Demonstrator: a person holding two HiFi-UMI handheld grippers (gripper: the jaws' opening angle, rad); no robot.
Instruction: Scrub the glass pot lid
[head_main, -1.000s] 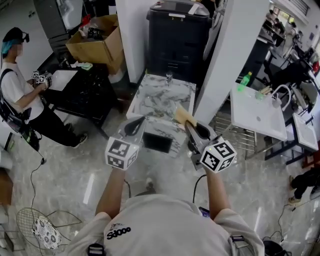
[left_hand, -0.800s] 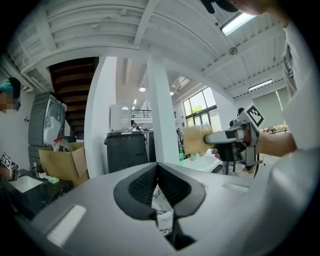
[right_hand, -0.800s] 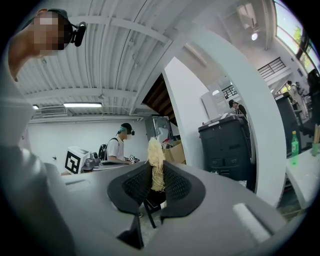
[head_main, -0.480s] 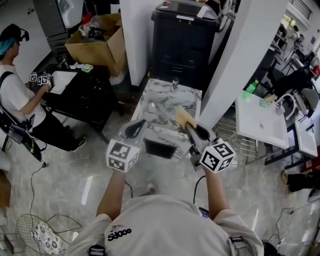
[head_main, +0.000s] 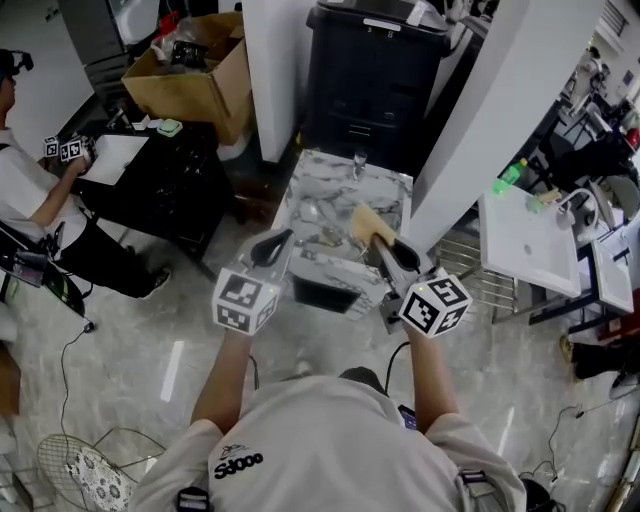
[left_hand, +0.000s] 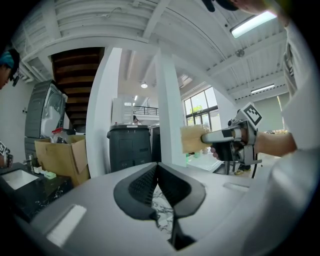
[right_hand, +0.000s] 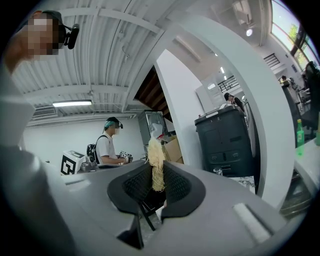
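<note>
Ahead of me stands a marble-topped table (head_main: 378, 190) with a few clear glass items on it; something like the glass lid (head_main: 312, 213) lies near its middle, too faint to be sure. My right gripper (head_main: 378, 243) is shut on a yellow sponge (head_main: 365, 224), which sticks up between the jaws in the right gripper view (right_hand: 156, 162). My left gripper (head_main: 283, 238) is shut with nothing in it; its jaws meet in the left gripper view (left_hand: 157, 172). Both grippers hang in the air short of the table, and the sponge (left_hand: 192, 138) also shows from the left gripper's side.
Behind the table stands a black cabinet (head_main: 375, 70), with white pillars (head_main: 480, 110) at either side. A cardboard box (head_main: 190, 75) and a black desk (head_main: 165, 170), where another person (head_main: 30, 195) sits, are at the left. A white sink unit (head_main: 525, 240) with a green bottle (head_main: 510, 178) is at the right.
The marble table has drawn closer beneath the grippers as I move forward. Both grippers keep their pose, and the sponge stays held in the right one.
</note>
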